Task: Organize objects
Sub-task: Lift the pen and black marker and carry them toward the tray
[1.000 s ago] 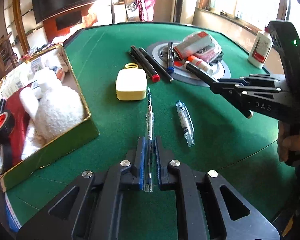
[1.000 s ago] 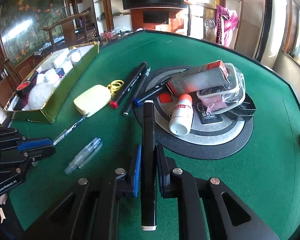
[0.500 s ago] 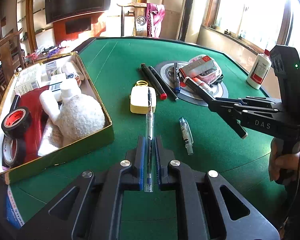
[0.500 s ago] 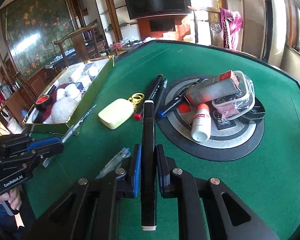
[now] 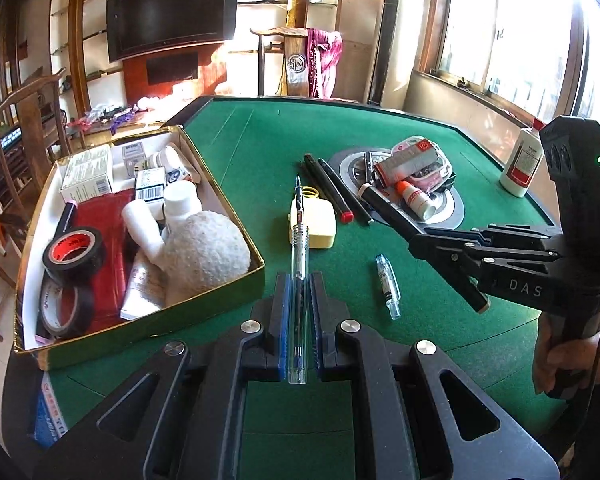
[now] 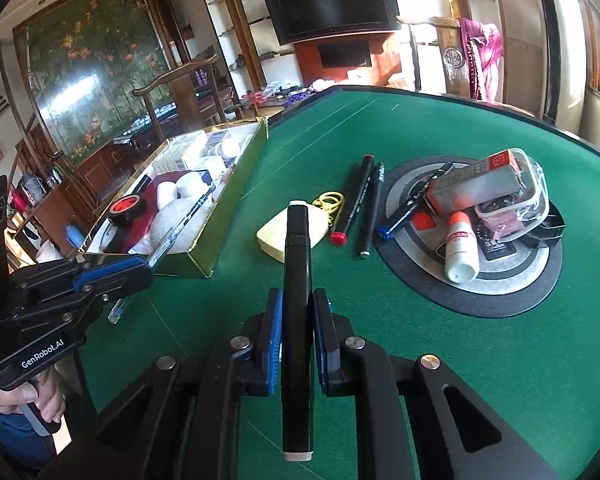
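Gripping a clear pen [image 5: 299, 300], the left gripper [image 5: 299, 292] has its blue pads closed on the barrel; the pen lies lengthwise along the fingers, tip pointing away, raised above the green table [image 5: 260, 148].

Right gripper [image 6: 296, 320]: pads closed on a black marker [image 6: 297, 304], which runs along the fingers with its pale end toward the camera and its far end out ahead, clear of the felt.

Near ground: a clear pen cap [image 5: 387, 285] lies loose on the felt, between the two grippers in the left wrist view.

Left of the left gripper: a gold-sided box [image 5: 152, 320], open, holding rolls of black tape [image 5: 73, 250], a white fluffy item [image 5: 206, 254], small white bottles and cartons.

Middle ground: a pale yellow case [image 5: 319, 222] with yellow rubber bands [image 6: 331, 202] just beyond it; beside these, two dark markers [image 6: 360, 196], one red-ended.

Farther right: a round grey disc [image 6: 500, 280] carrying a small white bottle [image 6: 461, 254], a red-and-grey carton [image 6: 476, 186], a clear tub and a blue-ended pen.

Far edge: a white glue bottle [image 5: 522, 160], upright.
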The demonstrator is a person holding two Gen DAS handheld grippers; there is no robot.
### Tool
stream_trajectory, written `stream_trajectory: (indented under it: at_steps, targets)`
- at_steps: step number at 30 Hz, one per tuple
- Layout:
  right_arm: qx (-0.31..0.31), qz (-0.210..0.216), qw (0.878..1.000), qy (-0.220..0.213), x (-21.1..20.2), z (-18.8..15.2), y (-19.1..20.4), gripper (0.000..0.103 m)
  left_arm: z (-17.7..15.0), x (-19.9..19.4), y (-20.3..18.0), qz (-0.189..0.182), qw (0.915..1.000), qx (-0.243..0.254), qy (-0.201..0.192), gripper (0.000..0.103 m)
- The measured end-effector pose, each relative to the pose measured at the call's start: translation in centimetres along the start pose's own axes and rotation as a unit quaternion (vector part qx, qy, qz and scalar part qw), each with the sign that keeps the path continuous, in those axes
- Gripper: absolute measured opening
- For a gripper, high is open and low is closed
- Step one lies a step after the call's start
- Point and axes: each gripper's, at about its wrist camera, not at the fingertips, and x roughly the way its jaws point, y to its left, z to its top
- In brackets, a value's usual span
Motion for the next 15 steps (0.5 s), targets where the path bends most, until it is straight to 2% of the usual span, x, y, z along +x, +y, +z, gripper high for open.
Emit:
stream_trajectory:
  at_steps: [15]
  targets:
    - [0.000, 0.028, 1.000, 0.002, 1.4, 1.0, 2.6, 0.013, 0.3, -1.6, 2.4, 0.008, 0.9995, -0.023, -0.022, 0.008]
